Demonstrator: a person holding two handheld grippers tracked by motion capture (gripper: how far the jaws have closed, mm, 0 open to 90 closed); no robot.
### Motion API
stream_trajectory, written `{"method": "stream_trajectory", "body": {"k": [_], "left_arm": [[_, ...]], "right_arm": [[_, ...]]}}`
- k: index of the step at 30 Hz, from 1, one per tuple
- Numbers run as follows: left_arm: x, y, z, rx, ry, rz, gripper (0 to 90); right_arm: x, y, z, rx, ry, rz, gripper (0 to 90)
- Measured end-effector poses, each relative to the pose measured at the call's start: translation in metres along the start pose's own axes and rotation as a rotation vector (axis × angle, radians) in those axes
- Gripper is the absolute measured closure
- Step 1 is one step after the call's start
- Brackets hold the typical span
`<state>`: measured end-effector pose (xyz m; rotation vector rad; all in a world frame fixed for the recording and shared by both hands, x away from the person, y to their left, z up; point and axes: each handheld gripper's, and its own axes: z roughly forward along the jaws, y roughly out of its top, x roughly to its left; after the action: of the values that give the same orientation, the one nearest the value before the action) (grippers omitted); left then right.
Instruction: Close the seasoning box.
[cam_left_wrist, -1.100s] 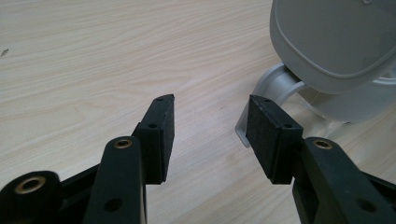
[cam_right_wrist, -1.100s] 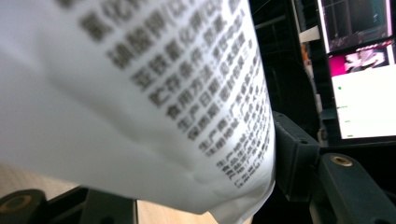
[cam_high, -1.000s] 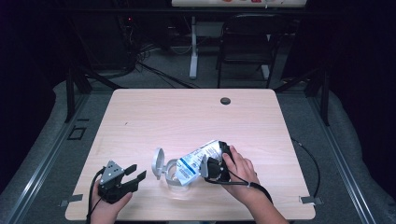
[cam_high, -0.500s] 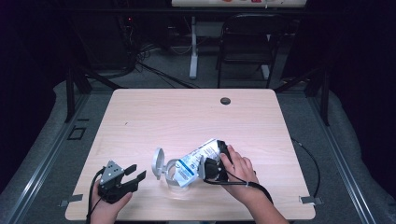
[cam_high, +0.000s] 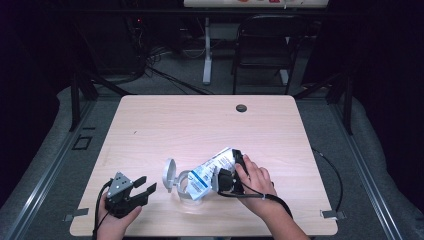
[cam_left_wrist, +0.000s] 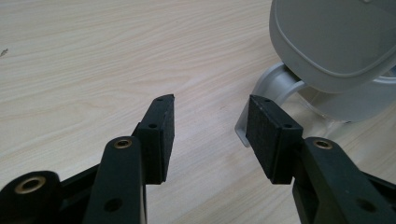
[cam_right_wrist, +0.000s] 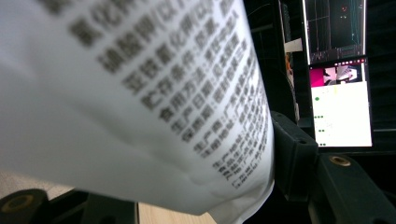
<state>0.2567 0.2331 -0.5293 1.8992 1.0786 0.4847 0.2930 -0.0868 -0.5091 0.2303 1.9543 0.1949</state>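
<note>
While my right gripper (cam_high: 226, 176) clamps its fingers on the white-and-blue pouch (cam_high: 209, 168), tipping its lower end into the clear container (cam_high: 189, 189) near the desk's (cam_high: 200, 125) front edge, I judge that I'm pouring its contents in. Next I should hold the tilt, then shut the flipped-up grey lid (cam_high: 169, 175) with my left gripper (cam_high: 141, 189), whose fingers hang released. The pouch's (cam_right_wrist: 140, 102) back carries blurred Chinese print, probably storage and production details.
</note>
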Motion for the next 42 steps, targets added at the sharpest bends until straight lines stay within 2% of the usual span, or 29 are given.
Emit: {"method": "stream_trajectory", "body": {"k": [7, 13, 15, 16, 21, 23, 33, 36, 38, 42], "left_arm": [[0.0001, 0.0001, 0.0000, 0.000, 0.001, 0.001, 52.8], [0.0008, -0.0003, 0.0004, -0.006, 0.000, -0.003, 52.8], [0.0010, -0.0004, 0.0004, -0.004, 0.001, -0.001, 52.8], [0.0010, -0.0004, 0.0003, -0.005, 0.001, -0.002, 52.8], [0.0006, -0.0003, 0.0000, -0.004, 0.002, -0.002, 52.8], [0.0004, -0.0003, 0.0001, -0.004, 0.002, -0.003, 52.8], [0.0006, -0.0003, 0.0000, -0.004, 0.002, -0.001, 52.9], [0.0008, -0.0003, 0.0001, -0.005, 0.001, -0.001, 52.8], [0.0008, -0.0003, 0.0000, -0.005, 0.001, -0.002, 52.9], [0.0006, -0.0003, 0.0001, -0.004, 0.002, -0.003, 52.8]], "right_arm": [[-0.0009, 0.0012, -0.0010, 0.011, -0.009, -0.020, 45.0], [-0.0003, 0.0017, 0.0003, -0.006, -0.017, -0.024, 45.1], [-0.0012, 0.0031, -0.0015, 0.011, -0.028, -0.048, 45.1], [-0.0004, 0.0026, -0.0004, -0.004, -0.026, -0.036, 45.1], [-0.0004, 0.0034, -0.0009, -0.006, -0.035, -0.044, 45.3], [-0.0011, 0.0045, -0.0018, 0.005, -0.038, -0.065, 45.4], [-0.0014, 0.0054, -0.0009, -0.005, -0.045, -0.062, 45.6], [-0.0024, 0.0067, -0.0023, 0.013, -0.054, -0.084, 45.7], [-0.0017, 0.0062, -0.0007, -0.010, -0.056, -0.076, 45.7], [-0.0023, 0.0072, -0.0009, -0.007, -0.061, -0.087, 45.8]]}}
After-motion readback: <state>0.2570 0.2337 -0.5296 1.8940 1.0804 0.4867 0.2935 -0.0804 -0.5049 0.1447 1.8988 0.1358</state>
